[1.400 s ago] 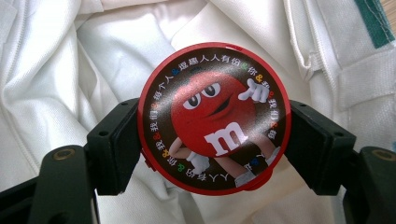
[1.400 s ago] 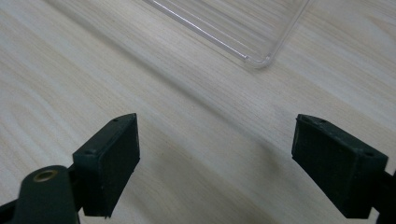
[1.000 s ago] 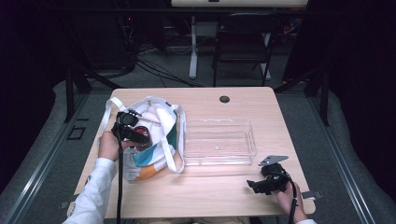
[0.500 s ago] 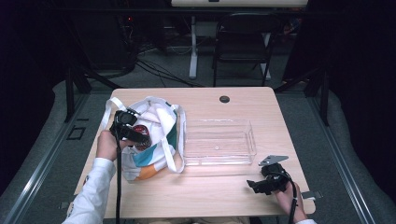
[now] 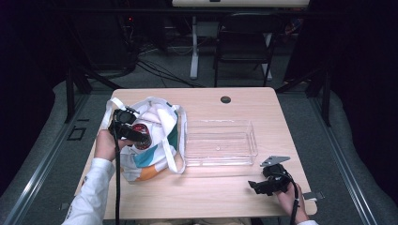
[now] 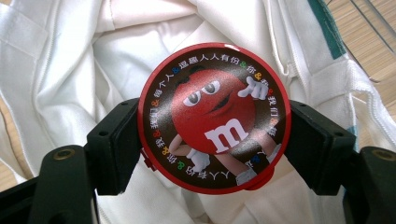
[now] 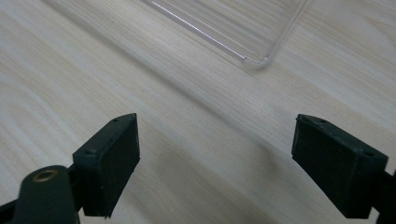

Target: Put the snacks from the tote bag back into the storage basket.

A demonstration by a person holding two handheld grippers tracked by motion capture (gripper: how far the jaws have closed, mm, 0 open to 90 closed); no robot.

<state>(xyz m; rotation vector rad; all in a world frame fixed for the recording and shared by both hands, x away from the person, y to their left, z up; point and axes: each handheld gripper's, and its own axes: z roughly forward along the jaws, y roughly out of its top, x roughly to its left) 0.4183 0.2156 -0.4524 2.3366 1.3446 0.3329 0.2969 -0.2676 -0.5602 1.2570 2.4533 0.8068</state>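
Note:
My left gripper [image 6: 212, 149] is shut on a round red tin [image 6: 214, 116] with a red candy character on its lid. It holds the tin [image 5: 141, 132] just above the mouth of a white tote bag [image 5: 155, 140] at the table's left. The bag [image 6: 84, 65] has white fabric inside, plus teal and orange patches. A clear plastic tray [image 5: 220, 143] lies empty at the middle of the table. My right gripper [image 7: 215, 158] stands open over bare wood, with the tray corner [image 7: 252, 51] ahead of it. In the high view the right gripper [image 5: 263, 183] rests near the table's front right edge.
The wooden table [image 5: 211, 197] has a dark cable hole [image 5: 225, 99] near its far edge. A dark folding chair [image 5: 244, 42] and a white post stand behind the table. Black cables trail from both grippers toward the front edge.
My left gripper has risen a little and drawn back toward the left with the tin. The right gripper has stayed where it was.

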